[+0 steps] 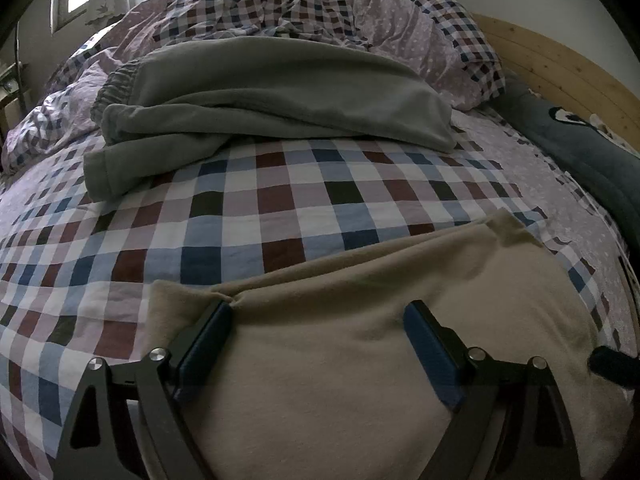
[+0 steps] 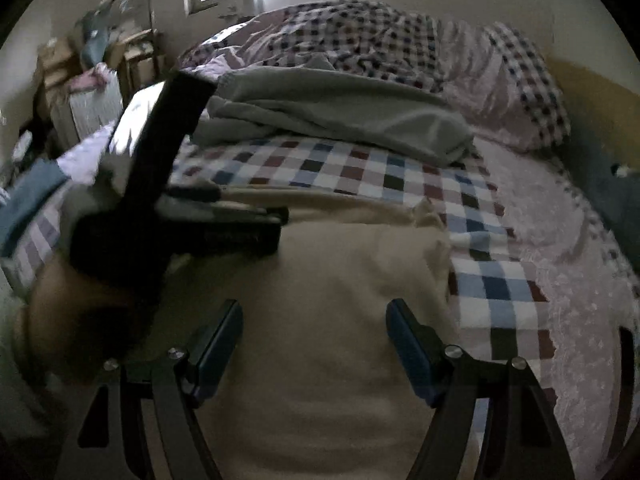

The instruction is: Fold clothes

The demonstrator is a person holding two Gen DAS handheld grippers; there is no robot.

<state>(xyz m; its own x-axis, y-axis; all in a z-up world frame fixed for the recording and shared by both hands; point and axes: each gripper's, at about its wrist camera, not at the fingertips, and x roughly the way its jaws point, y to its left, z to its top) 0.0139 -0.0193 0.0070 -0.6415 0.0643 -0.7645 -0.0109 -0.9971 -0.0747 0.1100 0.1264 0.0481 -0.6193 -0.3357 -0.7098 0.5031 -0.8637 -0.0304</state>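
- The left claw [image 1: 318,318] hangs over the near part of a beige garment [image 1: 340,360], jaws spread wide; nothing sits between its blue pads [image 1: 206,340], though the left pad's tip lies right at a small pucker in the cloth.
- The right claw [image 2: 314,322] is also spread wide over the same beige garment [image 2: 320,320], with only flat fabric showing between its fingers.
- In the right wrist view, the left claw's black body [image 2: 168,216] appears to the left, over the garment's left edge, blurred.
- The beige garment lies flat on the near side of the bed [image 1: 280,200], on a checked cover of blue, maroon, white and lilac squares.
- Farther back, a grey-green garment [image 1: 260,100] with an elastic gathered edge lies loosely folded across the bed.
- Behind it, crumpled checked bedding [image 1: 320,8] is heaped against the far wall.
- A dark grey cushion [image 1: 580,148] lies along the right side, beside a wooden headboard [image 1: 560,64].
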